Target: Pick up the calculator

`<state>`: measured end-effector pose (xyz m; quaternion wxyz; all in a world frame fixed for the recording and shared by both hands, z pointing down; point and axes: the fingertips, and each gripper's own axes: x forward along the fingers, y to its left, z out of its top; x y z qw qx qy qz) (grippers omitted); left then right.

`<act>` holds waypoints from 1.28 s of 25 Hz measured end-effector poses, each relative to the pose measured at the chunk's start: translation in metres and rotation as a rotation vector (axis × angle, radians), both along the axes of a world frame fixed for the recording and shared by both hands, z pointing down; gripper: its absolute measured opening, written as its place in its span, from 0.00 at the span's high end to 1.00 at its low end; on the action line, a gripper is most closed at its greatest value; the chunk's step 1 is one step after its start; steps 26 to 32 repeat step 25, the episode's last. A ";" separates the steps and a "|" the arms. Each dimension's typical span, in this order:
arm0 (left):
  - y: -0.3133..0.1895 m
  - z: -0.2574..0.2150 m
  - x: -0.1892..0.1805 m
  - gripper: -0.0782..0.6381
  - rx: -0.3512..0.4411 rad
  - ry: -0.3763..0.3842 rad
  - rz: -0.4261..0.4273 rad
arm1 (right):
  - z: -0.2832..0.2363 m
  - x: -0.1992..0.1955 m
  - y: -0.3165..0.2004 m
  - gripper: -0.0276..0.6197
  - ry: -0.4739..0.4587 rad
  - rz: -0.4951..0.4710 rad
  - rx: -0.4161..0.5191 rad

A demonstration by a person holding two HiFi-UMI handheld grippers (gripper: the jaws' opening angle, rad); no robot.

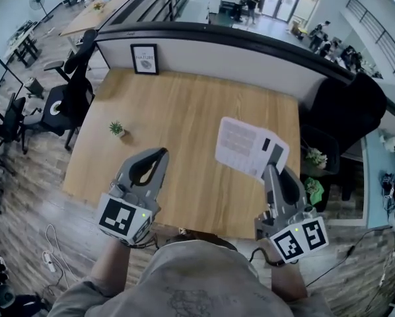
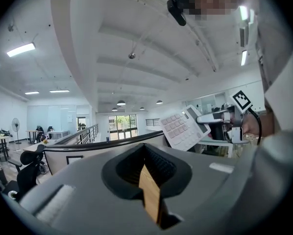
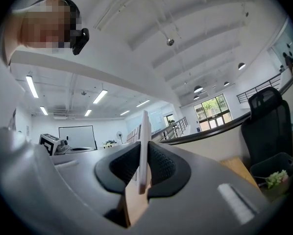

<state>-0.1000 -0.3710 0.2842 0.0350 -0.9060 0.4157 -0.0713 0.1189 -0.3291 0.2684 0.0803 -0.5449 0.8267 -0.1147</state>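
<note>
The white calculator [image 1: 247, 147] is in the air above the right part of the wooden desk [image 1: 184, 111], keys facing up. My right gripper [image 1: 271, 170] is shut on its near edge. In the right gripper view the calculator [image 3: 144, 146] stands edge-on, pinched between the black pads of my right gripper [image 3: 142, 173]. In the left gripper view the calculator [image 2: 183, 129] and the right gripper [image 2: 220, 119] hang at the right. My left gripper [image 1: 159, 157] hovers over the desk's front left, shut and holding nothing. Between its jaws only a thin slice of desk shows at the left gripper [image 2: 147, 180].
A small potted plant [image 1: 116, 129] stands at the desk's left side and a framed picture [image 1: 144, 59] leans at the back left corner. A low partition [image 1: 250, 58] runs behind the desk. Black office chairs stand at the left [image 1: 72, 98] and the right [image 1: 346, 104].
</note>
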 end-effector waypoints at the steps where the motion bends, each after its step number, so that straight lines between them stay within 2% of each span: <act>1: 0.004 -0.004 0.000 0.89 0.010 -0.001 0.001 | -0.002 -0.001 0.005 0.87 0.003 -0.007 0.004; 5: 0.018 -0.008 -0.004 0.89 0.015 0.006 -0.007 | -0.001 -0.007 0.020 0.87 0.016 -0.029 -0.004; 11: 0.027 0.003 -0.015 0.89 -0.052 0.000 -0.023 | 0.013 -0.018 0.026 0.87 0.016 -0.035 -0.042; 19: 0.025 0.002 -0.019 0.89 -0.020 0.003 -0.021 | 0.018 -0.018 0.025 0.88 0.002 -0.025 -0.045; 25: 0.023 0.003 -0.021 0.89 -0.064 0.005 -0.040 | 0.017 -0.020 0.021 0.87 0.011 -0.028 -0.052; 32: 0.023 0.003 -0.021 0.89 -0.064 0.005 -0.040 | 0.017 -0.020 0.021 0.87 0.011 -0.028 -0.052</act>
